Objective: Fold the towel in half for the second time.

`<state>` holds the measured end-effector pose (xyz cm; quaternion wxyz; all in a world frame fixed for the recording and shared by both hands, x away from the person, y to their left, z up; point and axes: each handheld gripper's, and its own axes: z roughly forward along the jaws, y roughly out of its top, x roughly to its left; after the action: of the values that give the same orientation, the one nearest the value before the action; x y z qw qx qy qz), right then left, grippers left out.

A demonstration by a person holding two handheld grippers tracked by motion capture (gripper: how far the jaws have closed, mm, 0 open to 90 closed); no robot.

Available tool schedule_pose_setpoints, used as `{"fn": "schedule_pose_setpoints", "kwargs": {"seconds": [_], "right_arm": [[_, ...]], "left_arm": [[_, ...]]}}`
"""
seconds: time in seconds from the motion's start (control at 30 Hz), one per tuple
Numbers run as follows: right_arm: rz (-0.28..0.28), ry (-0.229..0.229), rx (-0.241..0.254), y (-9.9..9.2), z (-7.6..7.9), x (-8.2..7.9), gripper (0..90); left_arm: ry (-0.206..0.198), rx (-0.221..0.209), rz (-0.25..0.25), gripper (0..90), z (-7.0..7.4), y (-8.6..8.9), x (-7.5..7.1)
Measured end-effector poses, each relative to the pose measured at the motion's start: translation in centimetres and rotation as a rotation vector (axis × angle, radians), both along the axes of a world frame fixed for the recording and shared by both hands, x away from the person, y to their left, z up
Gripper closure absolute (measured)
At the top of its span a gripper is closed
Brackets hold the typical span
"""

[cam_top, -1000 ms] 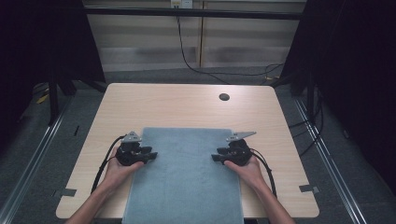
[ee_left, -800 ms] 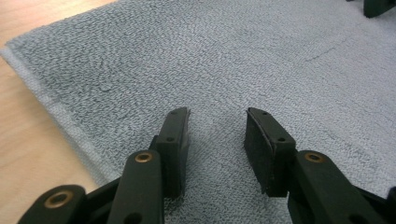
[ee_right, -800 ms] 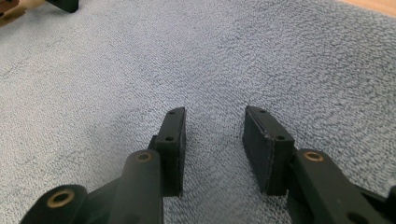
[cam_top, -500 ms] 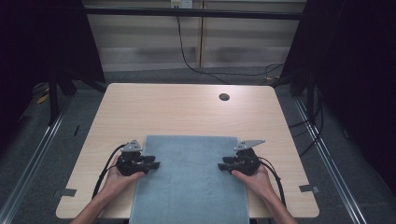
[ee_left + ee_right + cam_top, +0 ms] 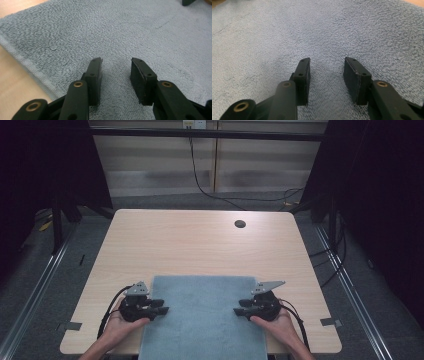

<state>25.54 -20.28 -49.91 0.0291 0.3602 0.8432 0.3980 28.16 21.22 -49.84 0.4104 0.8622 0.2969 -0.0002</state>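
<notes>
A grey-blue towel (image 5: 202, 320) lies flat on the wooden table (image 5: 200, 245), and its near part runs over the front edge. My left gripper (image 5: 161, 308) sits at the towel's left edge and points inward over the cloth. In the left gripper view the towel (image 5: 100, 30) spreads under the left gripper (image 5: 116, 67), whose jaws stand apart with nothing pinched. My right gripper (image 5: 240, 311) mirrors it at the right edge. Its jaws have just been opening; in the right gripper view the right gripper (image 5: 327, 66) is open above bare towel (image 5: 287, 30).
A dark round cable hole (image 5: 240, 224) sits near the table's far right. Bare wood stretches from the towel's far hem to the back edge. Cables trail from both grippers toward the person's forearms. Dark frames and floor rails flank the table.
Both hands and the towel have slid toward the near edge of the table. More of the towel now hangs past the front edge, and more bare wood shows behind it.
</notes>
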Motion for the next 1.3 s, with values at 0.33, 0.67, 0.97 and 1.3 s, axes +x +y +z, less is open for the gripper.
{"fn": "schedule_pose_setpoints", "kwargs": {"seconds": [0.33, 0.67, 0.97, 1.3], "right_arm": [[-0.051, -0.004, 0.087, -2.0, 2.0, 1.7, 53.4], [-0.163, -0.042, 0.094, -3.9, 2.2, 7.1, 53.5], [-0.168, -0.01, 0.043, -3.9, 0.4, 8.9, 52.0], [-0.155, -0.009, -0.017, -3.7, -0.4, 9.0, 56.4]], "left_arm": [[-0.027, -0.057, 0.063, 57.7, 2.2, 1.6, 2.2], [-0.082, -0.103, 0.193, 59.5, 3.2, 2.6, 7.7], [-0.047, -0.04, 0.172, 51.4, 1.2, 2.4, 8.9], [-0.035, 0.024, 0.146, 48.7, -0.5, 1.8, 8.8]]}}
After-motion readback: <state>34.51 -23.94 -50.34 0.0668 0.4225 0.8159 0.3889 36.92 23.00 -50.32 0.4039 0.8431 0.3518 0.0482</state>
